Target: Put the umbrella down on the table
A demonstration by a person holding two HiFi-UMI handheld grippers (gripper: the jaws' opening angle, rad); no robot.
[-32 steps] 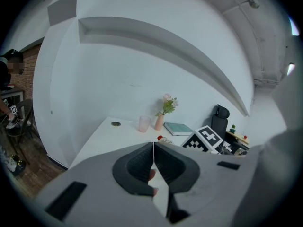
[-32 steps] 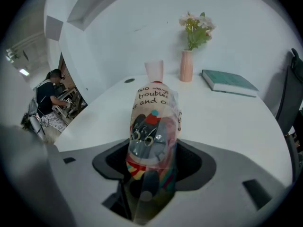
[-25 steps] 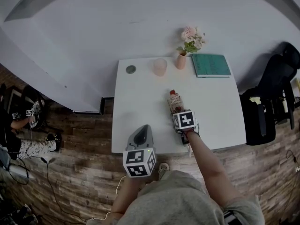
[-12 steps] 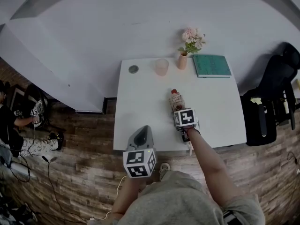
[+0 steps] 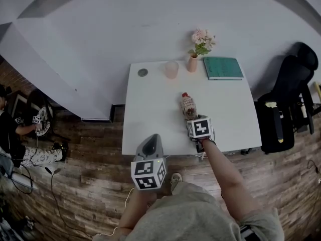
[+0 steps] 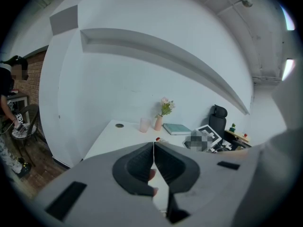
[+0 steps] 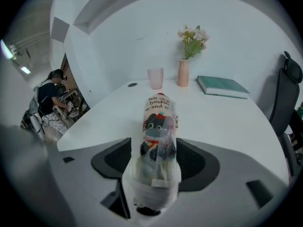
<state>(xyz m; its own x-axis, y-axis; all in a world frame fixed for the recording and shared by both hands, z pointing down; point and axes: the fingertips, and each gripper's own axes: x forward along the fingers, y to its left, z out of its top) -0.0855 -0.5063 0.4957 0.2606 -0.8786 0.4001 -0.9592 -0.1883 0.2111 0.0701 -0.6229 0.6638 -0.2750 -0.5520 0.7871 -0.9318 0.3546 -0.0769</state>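
My right tongs (image 7: 155,161) are spreading around the folded umbrella (image 5: 188,106), which lies on the white table (image 5: 150,114) between their jaws, evidently for release; my left tongs (image 6: 153,148), pressed together and empty, stand clear.

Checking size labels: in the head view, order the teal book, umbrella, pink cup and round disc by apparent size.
1. teal book
2. umbrella, partly hidden
3. pink cup
4. round disc

The patterned sleeve of the umbrella (image 7: 158,126) carried small print, only partly legible: "troubl", with "and c" beneath it.
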